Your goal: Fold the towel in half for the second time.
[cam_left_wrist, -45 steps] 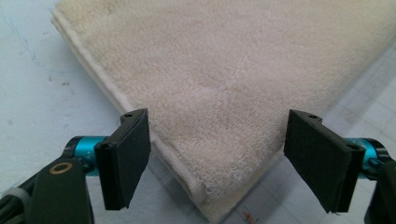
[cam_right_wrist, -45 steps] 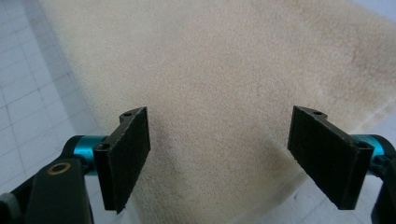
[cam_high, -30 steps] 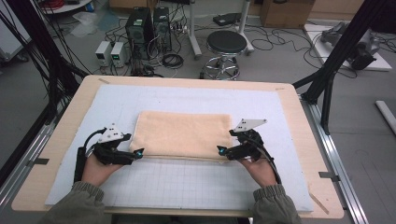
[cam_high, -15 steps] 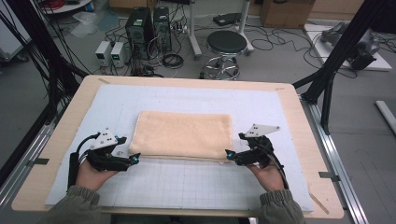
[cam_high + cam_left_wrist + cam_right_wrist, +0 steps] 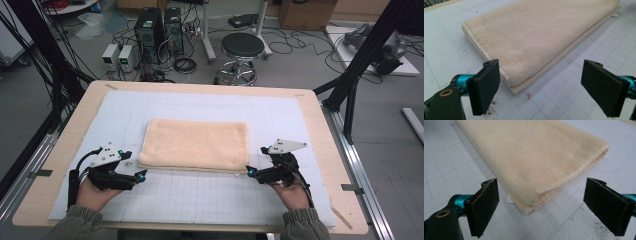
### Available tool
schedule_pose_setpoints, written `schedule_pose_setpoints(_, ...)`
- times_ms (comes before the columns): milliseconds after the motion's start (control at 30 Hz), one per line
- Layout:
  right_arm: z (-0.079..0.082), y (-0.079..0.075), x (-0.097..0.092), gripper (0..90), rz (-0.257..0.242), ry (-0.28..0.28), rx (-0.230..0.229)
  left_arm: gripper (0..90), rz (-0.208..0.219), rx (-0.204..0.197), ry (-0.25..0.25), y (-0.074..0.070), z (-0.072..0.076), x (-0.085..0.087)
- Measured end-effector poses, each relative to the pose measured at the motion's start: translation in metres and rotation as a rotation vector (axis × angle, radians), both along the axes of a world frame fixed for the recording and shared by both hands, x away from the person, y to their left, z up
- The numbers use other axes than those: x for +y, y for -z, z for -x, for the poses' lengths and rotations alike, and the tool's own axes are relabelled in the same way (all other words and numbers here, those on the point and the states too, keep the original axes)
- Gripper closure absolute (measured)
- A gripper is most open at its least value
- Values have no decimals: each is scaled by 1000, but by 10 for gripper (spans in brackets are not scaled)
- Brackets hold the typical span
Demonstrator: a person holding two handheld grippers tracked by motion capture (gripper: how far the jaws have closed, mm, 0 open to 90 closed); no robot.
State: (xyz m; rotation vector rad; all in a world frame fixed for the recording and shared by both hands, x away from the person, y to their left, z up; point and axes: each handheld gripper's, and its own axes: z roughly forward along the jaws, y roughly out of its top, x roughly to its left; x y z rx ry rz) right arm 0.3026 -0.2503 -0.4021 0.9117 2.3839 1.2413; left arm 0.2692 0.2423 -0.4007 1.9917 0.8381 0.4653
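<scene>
Towel [image 5: 196, 145] lies folded on the grid mat [image 5: 200, 200], its long axis running side to side — each near corner just ahead of one gripper. Left gripper [image 5: 141, 174] sits off the towel's near-left corner, right gripper [image 5: 249, 171] off its near-right, about equally close. Both have just been opening; jaws stand released, nothing between them. Cream terry, doubled, edges stacked.

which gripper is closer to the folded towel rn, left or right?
Right, marginally. The right gripper sits just off the towel at its near right corner; the left gripper is just below its near left corner. Both jaws open, off the cloth.
</scene>
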Motion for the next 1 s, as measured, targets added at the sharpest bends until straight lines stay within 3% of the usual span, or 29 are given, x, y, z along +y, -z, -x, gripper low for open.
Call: schedule_pose_setpoints(1000, 29, 7, -19, 122, -27, 5, 4, 144, 6, 17, -14, 7, 27, 19)
